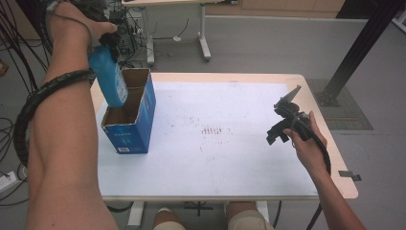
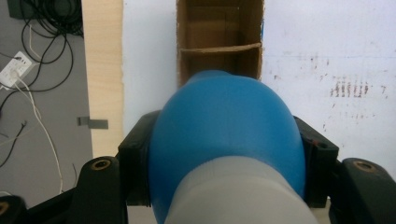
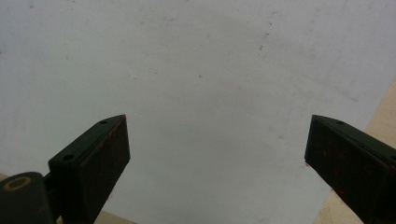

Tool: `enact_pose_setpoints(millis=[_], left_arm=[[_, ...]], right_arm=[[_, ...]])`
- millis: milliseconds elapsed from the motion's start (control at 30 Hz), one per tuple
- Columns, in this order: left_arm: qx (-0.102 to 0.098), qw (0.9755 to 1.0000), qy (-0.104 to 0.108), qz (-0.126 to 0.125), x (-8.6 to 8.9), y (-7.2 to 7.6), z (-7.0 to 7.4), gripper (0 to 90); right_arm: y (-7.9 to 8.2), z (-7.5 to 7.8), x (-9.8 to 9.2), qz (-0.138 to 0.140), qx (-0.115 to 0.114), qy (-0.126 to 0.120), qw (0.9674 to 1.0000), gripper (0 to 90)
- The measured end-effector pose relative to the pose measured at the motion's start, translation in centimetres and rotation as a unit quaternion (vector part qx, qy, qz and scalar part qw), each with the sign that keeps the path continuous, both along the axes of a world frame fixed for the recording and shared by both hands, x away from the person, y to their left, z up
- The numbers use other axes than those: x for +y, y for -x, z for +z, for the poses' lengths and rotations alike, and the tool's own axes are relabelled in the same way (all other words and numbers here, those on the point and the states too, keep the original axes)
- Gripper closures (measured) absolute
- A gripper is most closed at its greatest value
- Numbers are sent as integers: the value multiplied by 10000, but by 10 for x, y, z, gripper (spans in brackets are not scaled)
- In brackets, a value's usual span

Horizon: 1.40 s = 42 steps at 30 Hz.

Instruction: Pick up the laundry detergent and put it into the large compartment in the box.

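Two hand-held grippers are working at a white-topped table point(image 1: 230, 158), and from the high view we are seeing the left hand-held gripper point(image 1: 109, 40) raised over the table's far-left corner, clenching a blue bottle point(image 1: 109, 79) by its upper end. The bottle is hanging tilted, its lower end dipping into the near compartment of a blue cardboard box point(image 1: 131, 132) that is standing open-topped on the left part of the table; a cardboard divider is splitting the box into two compartments. Our right hand-held gripper point(image 1: 282, 122) is hovering well apart from the box, over the right side of the table, and a cluster of faint reddish marks point(image 1: 214, 130) is showing between them.

Looking along the left hand-held gripper, we are seeing the blue bottle point(image 2: 224, 149) with its grey cap point(image 2: 243, 196) nearest the camera, both jaws pressing its sides. Beyond it the box point(image 2: 219, 37) is lying open below.

Looking along the right hand-held gripper point(image 3: 217, 149), we are finding its jaws spread wide, holding nothing, above the white table surface point(image 3: 196, 70).
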State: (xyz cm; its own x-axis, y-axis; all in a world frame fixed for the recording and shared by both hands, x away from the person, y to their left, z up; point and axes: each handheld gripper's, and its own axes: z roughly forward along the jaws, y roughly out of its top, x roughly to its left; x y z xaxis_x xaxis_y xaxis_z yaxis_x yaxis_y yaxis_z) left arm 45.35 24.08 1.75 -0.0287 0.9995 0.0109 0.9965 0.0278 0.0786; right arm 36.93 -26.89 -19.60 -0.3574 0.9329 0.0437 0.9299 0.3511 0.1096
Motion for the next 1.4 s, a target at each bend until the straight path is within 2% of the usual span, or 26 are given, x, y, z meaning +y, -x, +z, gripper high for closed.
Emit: enact_pose_setpoints(millis=[267, 1000, 1400], left_arm=[[17, 10000, -5, -71, -3, -1, -16, 373], [41, 9999, -11, -153, 1, 3, -49, 373], [153, 9996, 37, -213, -2, -2, -80, 373]], right_arm=[[3, 1, -4, -52, -20, 9, 10000, 65], [6, 3, -5, -66, -21, 24, 10000, 65], [5, 0, -4, -73, 12, 27, 10000, 65]])
